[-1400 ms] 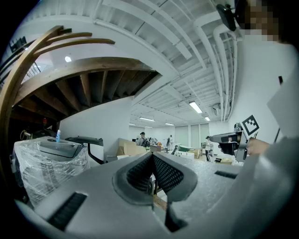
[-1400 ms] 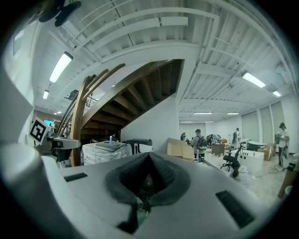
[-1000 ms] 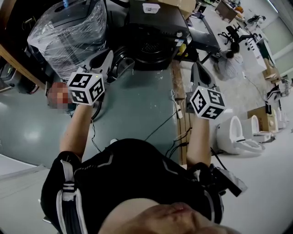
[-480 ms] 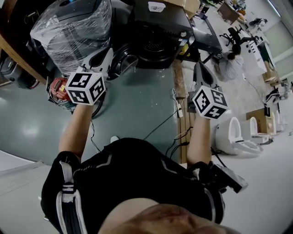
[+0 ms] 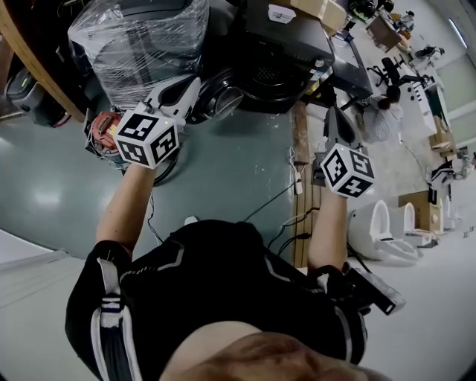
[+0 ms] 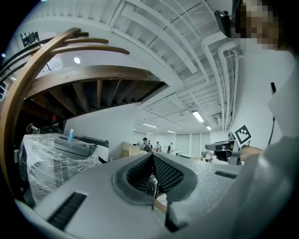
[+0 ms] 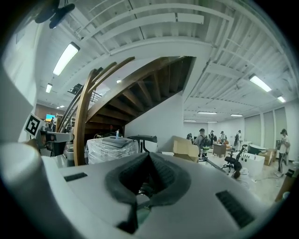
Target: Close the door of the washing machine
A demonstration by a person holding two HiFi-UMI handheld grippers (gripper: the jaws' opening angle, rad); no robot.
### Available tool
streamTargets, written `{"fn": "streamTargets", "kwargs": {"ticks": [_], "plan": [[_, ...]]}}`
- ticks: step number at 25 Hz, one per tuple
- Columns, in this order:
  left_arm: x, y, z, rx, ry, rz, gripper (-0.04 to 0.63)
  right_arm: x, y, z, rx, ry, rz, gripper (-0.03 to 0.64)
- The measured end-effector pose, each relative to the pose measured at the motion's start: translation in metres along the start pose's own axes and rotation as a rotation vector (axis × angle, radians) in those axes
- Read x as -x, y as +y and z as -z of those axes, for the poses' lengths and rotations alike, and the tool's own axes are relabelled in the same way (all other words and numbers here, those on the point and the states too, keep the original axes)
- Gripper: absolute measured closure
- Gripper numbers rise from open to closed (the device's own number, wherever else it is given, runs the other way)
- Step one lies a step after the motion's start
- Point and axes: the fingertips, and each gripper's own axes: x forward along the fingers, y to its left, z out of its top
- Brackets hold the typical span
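The washing machine point(image 5: 286, 45) is a black, boxy unit seen from above, standing on the green floor point(image 5: 223, 167), with a white label point(image 5: 281, 13) on its top. Its round door point(image 5: 222, 100), dark with a shiny rim, stands swung open to the left of the circular opening point(image 5: 262, 74) in the front.
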Motion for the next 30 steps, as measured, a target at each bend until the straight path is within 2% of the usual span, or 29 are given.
{"fn": "streamTargets", "kwargs": {"ticks": [4, 7, 13, 17, 21, 25, 30], "plan": [[0.012, 0.023, -0.003, 0.052, -0.033, -0.01, 0.592, -0.007, 0.023, -0.001, -0.001, 0.002, -0.012, 0.612], [0.013, 0.038, 0.004, 0.041, -0.004, -0.033, 0.592, -0.016, 0.038, 0.001, 0.0, 0.007, -0.03, 0.612], [-0.004, 0.069, 0.013, 0.005, -0.007, -0.088, 0.592, -0.048, 0.048, 0.013, 0.005, 0.01, -0.062, 0.612], [-0.032, 0.088, 0.023, 0.006, 0.025, -0.107, 0.592, -0.084, 0.038, 0.023, -0.008, 0.019, -0.074, 0.612], [-0.069, 0.107, 0.027, -0.025, 0.055, -0.112, 0.592, -0.124, 0.026, 0.023, -0.018, 0.018, -0.087, 0.612], [-0.111, 0.136, 0.03, -0.049, 0.071, -0.155, 0.592, -0.167, 0.013, 0.022, -0.017, 0.026, -0.11, 0.612], [-0.16, 0.155, 0.044, -0.061, 0.109, -0.161, 0.592, -0.214, -0.014, 0.024, -0.012, 0.036, -0.098, 0.612]]}}
